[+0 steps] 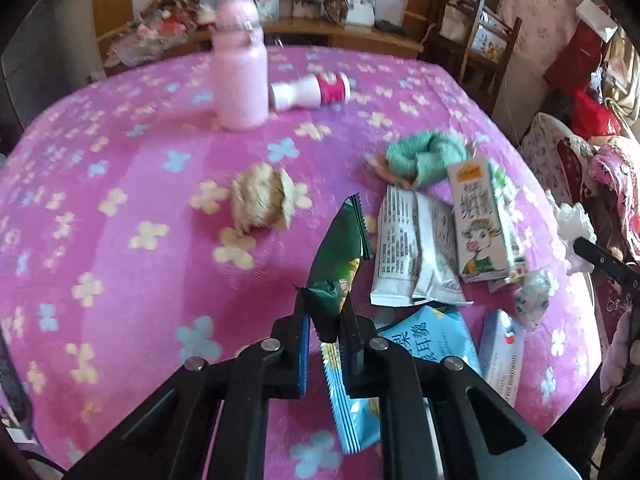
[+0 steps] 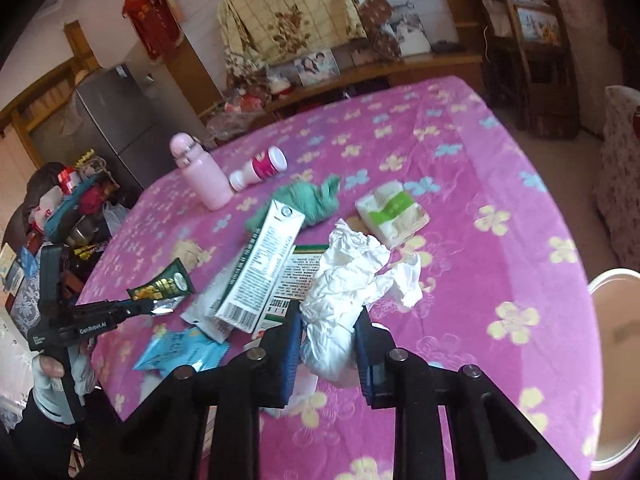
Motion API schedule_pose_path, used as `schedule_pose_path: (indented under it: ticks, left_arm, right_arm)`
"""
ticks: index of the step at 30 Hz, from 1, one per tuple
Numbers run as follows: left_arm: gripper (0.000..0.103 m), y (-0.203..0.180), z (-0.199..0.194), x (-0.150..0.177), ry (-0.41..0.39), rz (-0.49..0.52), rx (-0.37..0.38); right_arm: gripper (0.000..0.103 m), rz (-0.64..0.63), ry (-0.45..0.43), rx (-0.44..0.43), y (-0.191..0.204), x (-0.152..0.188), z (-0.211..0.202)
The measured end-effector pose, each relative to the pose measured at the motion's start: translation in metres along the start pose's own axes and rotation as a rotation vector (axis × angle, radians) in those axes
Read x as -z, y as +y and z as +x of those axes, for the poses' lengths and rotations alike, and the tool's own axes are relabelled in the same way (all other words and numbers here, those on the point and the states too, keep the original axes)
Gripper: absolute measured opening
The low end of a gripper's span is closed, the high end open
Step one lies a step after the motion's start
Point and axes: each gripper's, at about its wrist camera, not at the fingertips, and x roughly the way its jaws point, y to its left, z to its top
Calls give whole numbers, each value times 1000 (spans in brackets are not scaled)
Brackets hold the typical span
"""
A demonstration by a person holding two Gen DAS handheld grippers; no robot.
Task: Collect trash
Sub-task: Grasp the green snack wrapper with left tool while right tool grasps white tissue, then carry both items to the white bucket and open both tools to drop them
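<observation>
My left gripper [image 1: 325, 304] is shut on a green snack wrapper [image 1: 340, 256] and holds it above the pink flowered tablecloth [image 1: 120, 200]; the same wrapper [image 2: 164, 286] and the left gripper [image 2: 146, 306] show in the right wrist view. My right gripper [image 2: 328, 320] is shut on a crumpled white tissue [image 2: 348, 280] above the table. On the cloth lie a milk carton [image 1: 480, 220], a white packet [image 1: 412, 252], a blue snack wrapper [image 1: 400, 360], a small blue-white box [image 1: 500, 352] and a crumpled tissue ball [image 1: 534, 296].
A pink bottle [image 1: 240, 80] stands at the far side, with a small white-and-red bottle [image 1: 312, 90] lying beside it. A teal cloth [image 1: 428, 156], a beige furry item [image 1: 262, 204] and a tissue pack [image 2: 394, 214] lie on the cloth. A white bin rim [image 2: 612, 360] is at the right.
</observation>
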Motion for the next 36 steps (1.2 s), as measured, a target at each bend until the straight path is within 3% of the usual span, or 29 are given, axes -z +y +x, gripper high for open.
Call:
schedule_pose_path:
  ticks: [5,11,25,36]
  left_arm:
    - [13,-6,-38,-7,-56,-9,45]
    - [13,-66,-52,-11,-71,68,142]
    - [13,-275,-2,-11,8,249,366]
    - [13,-379,41,-3,80,283,422]
  right_arm:
    - [26,-5,-34,11,-5,7,-33]
    - [26,15,-52,83,-36,16,-64]
    - [26,167,-27,306,-160,43,-124]
    - [29,314,14,340,-243,71,-126]
